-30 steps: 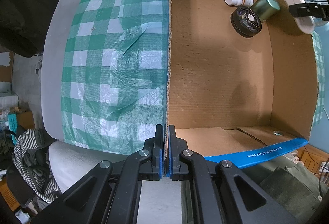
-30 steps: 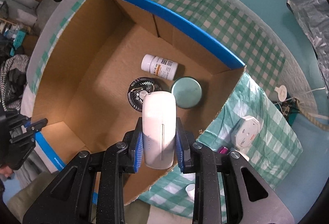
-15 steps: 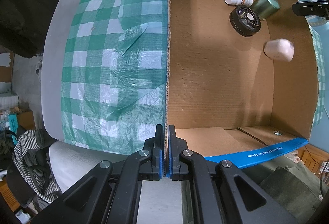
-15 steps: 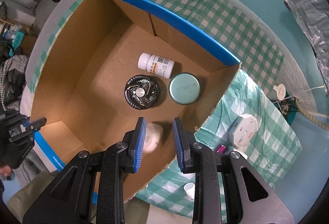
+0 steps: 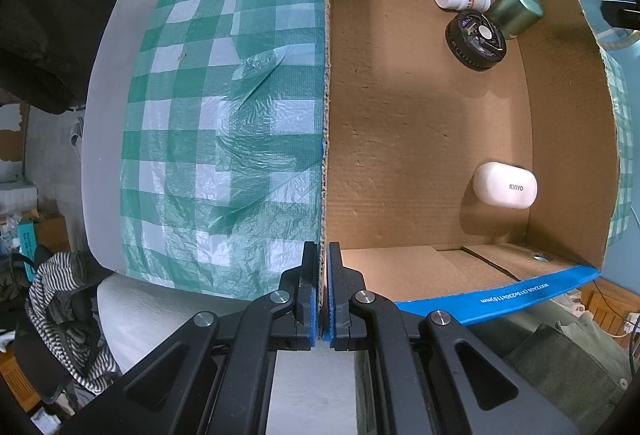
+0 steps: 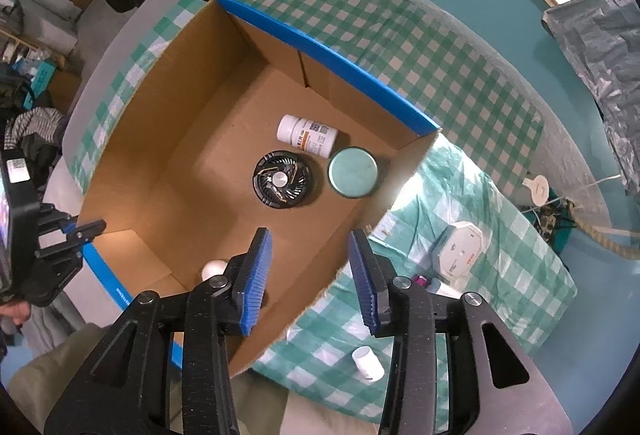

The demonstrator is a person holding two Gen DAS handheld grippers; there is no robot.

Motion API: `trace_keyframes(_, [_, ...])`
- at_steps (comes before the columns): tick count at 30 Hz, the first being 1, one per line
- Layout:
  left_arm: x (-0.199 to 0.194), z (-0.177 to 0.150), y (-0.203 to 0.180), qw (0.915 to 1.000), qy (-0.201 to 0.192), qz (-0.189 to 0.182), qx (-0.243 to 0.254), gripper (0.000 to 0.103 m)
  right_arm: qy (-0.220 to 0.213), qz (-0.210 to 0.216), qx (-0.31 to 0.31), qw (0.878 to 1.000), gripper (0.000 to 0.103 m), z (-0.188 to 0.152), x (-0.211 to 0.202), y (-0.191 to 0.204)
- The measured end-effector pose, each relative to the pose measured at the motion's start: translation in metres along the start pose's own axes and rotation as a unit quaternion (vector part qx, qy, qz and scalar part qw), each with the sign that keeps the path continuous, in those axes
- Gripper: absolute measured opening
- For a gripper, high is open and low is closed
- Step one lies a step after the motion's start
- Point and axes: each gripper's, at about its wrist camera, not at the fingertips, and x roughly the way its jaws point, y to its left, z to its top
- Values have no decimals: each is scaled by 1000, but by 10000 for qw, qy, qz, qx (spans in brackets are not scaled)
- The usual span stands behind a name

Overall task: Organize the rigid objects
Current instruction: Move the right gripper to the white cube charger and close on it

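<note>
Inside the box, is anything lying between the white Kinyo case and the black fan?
Nothing: the left wrist view shows bare cardboard floor between the white case and the black fan in the box.

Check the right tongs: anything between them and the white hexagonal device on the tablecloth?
Nothing visible blocks it. The right tongs hang open above the cardboard box's near corner; the white hexagonal device lies on the checked tablecloth outside that wall, its top exposed. A pink item and a small white bottle lie beside it, not over it.
</note>
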Motion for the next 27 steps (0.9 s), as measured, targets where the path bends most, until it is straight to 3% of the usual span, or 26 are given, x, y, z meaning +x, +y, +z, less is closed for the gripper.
trace_keyframes(7, [-1,0,-1,10000,0,2,5,4,-113,29,279,9995,42,-15,-14,-17])
trace_keyframes(15, [-3,1,-1,10000,0,-2,16,4,-131,-117,730,9972,59,-39,-16,-53])
trace_keyframes(27, [-2,0,-1,10000,14,16,34,4,299,-235,1748,9839,60,-80,23,-130])
